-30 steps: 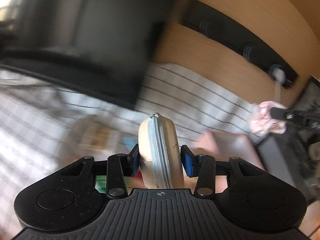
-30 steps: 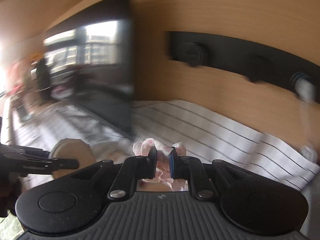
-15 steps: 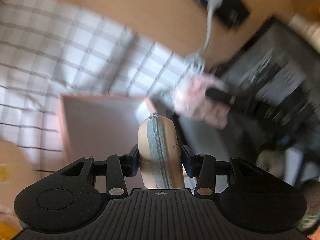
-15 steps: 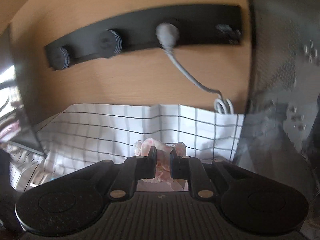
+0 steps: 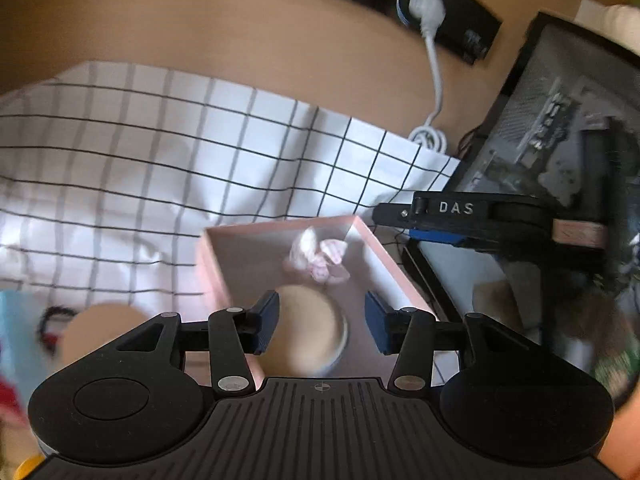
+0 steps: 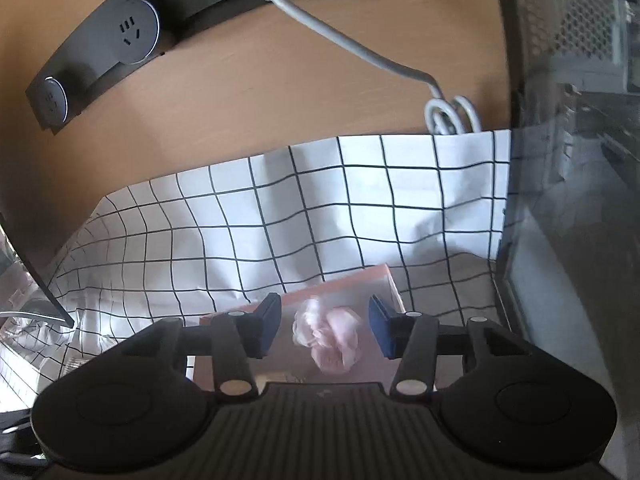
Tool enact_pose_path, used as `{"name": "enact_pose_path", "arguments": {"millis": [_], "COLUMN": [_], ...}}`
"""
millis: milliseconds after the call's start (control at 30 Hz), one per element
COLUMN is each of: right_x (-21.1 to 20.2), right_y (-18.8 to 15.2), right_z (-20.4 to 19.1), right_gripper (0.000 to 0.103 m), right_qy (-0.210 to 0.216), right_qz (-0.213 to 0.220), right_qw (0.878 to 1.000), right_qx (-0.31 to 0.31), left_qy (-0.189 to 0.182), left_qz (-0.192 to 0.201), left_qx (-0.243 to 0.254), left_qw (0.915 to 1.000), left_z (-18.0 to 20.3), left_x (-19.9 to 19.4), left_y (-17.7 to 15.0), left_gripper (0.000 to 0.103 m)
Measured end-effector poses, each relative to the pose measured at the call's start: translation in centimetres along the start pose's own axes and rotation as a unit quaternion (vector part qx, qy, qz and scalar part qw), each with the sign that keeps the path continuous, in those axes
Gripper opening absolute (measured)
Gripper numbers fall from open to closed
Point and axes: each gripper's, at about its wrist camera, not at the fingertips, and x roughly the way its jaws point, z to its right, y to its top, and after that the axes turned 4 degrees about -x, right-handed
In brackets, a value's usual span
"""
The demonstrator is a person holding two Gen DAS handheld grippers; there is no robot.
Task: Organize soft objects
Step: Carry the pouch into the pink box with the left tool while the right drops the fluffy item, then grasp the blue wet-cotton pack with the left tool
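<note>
A pink open box [image 5: 380,254] lies on a checked cloth. In the left wrist view, a round beige zip pouch [image 5: 310,328] lies flat in its near part and a pink scrunchie [image 5: 318,258] lies farther in. My left gripper [image 5: 322,328] is open just above the pouch, not touching it. My right gripper [image 6: 322,328] is open above the scrunchie [image 6: 328,334], which lies loose in the box [image 6: 384,280]. The right gripper also shows in the left wrist view [image 5: 440,216], to the right of the box.
A white cloth with black grid lines [image 5: 160,168] covers the wooden desk [image 6: 240,92]. A black socket strip [image 6: 120,36] with a grey plug cable [image 6: 360,52] runs along the back. A black computer case [image 5: 560,152] stands right of the box. Another beige round object [image 5: 100,336] lies at left.
Both grippers have opened. The beige pouch has dropped from the left gripper into the pink box, and the pink scrunchie has dropped from the right gripper into it too.
</note>
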Motion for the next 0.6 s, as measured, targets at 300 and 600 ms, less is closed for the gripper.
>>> {"name": "enact_pose_path", "arguments": {"millis": [300, 600], "right_x": [-4.7, -6.6], "right_y": [-1.8, -5.6], "right_z": [-4.0, -13.8], "right_gripper": [0.061, 0.063], "right_qy": [-0.012, 0.05], "right_qz": [-0.026, -0.047], "right_qw": [0.999, 0.988], "right_qx": [-0.025, -0.137], "left_qy": [0.122, 0.264], "left_qz": [0.085, 0.145], "left_qx": [-0.056, -0.209], "left_qw": [0.9874, 0.9304], "left_z": [-7.3, -17.4], "left_x": [-12.0, -22.1], "left_y": [-5.8, -11.3], "left_gripper": [0.052, 0.051]}}
